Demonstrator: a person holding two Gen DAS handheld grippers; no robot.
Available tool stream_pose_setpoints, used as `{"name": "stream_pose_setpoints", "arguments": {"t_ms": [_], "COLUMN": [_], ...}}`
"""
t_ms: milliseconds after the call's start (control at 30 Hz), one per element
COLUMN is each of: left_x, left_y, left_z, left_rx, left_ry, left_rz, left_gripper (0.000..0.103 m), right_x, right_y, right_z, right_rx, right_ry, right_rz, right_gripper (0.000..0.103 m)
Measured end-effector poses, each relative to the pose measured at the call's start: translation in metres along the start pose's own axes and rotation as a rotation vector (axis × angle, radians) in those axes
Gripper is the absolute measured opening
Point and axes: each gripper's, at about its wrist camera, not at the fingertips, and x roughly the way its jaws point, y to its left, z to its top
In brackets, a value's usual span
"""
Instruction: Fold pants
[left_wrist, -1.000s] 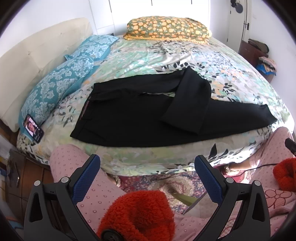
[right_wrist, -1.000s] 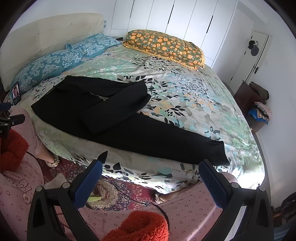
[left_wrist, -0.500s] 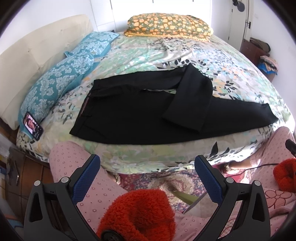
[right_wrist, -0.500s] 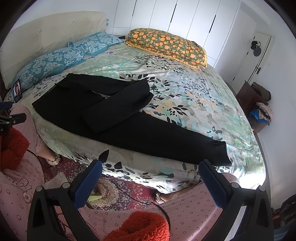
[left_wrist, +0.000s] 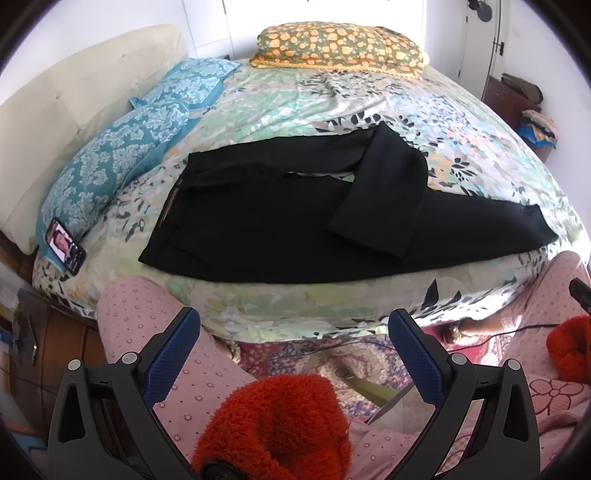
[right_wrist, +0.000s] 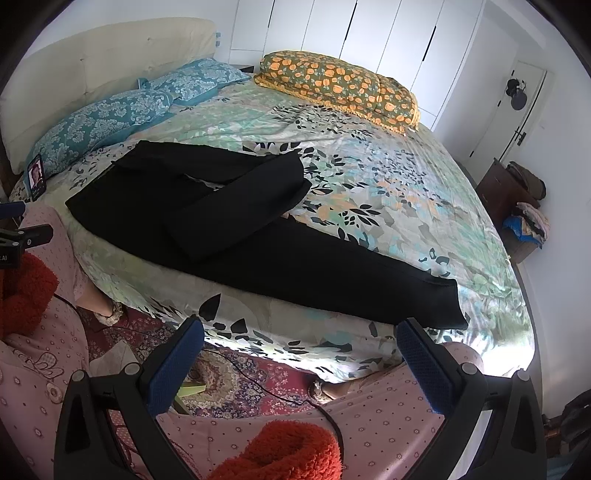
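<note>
The black pants (left_wrist: 280, 221) are lying flat on the flowery bed (left_wrist: 295, 107), one leg folded over the other. The left gripper (left_wrist: 293, 345) and right gripper (right_wrist: 301, 356) are hanging wide open, holding nothing, well back from the pants.

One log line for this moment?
left gripper: open, off bed | right gripper: open, off bed | black pants: one leg folded over | phase: pre-grasp

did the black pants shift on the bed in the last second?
No. The black pants keep the same lay against the phone and blue pillows; only the cameras moved a little.
</note>
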Motion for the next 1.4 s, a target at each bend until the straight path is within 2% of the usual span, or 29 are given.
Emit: {"name": "stream_pose_setpoints", "arguments": {"t_ms": [633, 733, 833, 967, 1033, 1067, 1167, 1200, 1267, 1400], "left_x": [0.01, 0.017, 0.028, 0.035, 0.041, 0.047, 0.077, 0.094, 0.116, 0.133], "left_y": [0.001, 0.008, 0.028, 0.046, 0.05, 0.053, 0.059, 0.064, 0.072, 0.091], "left_z": [-0.001, 0.006, 0.025, 0.054, 0.065, 0.07, 0.079, 0.079, 0.073, 0.052], "left_rx": [-0.013, -0.029, -0.104, -0.142, -0.121, -0.112, -0.117, -0.146, -0.208, -0.35], "left_ry": [0.035, 0.034, 0.006, -0.08, -0.142, -0.164, -0.185, -0.166, -0.102, -0.021], "left_rz": [-0.027, -0.049, -0.051, -0.019, 0.007, 0.019, 0.055, 0.066, 0.054, -0.054], "left_gripper": [0.102, 0.102, 0.102, 0.102, 0.102, 0.102, 0.102, 0.102, 0.102, 0.102], "right_x": [0.012, 0.016, 0.017, 0.014, 0.026, 0.041, 0.116, 0.133, 0.153, 0.176], "right_y": [0.007, 0.01, 0.016, 0.02, 0.021, 0.024, 0.041, 0.046, 0.061, 0.114], "right_z": [0.002, 0.007, 0.024, 0.07, 0.089, 0.096, 0.108, 0.108, 0.106, 0.099], "right_rx": [-0.032, -0.07, -0.176, -0.285, -0.296, -0.297, -0.261, -0.221, -0.174, -0.251], "right_ry": [0.049, 0.054, -0.018, -0.202, -0.259, -0.241, -0.016, 0.023, 0.042, 0.058], "right_rz": [0.021, 0.058, 0.062, 0.039, 0.118, 0.166, 0.279, 0.307, 0.429, 0.53], "right_gripper": [0.103, 0.103, 0.103, 0.103, 0.103, 0.103, 0.102, 0.1, 0.096, 0.094]}}
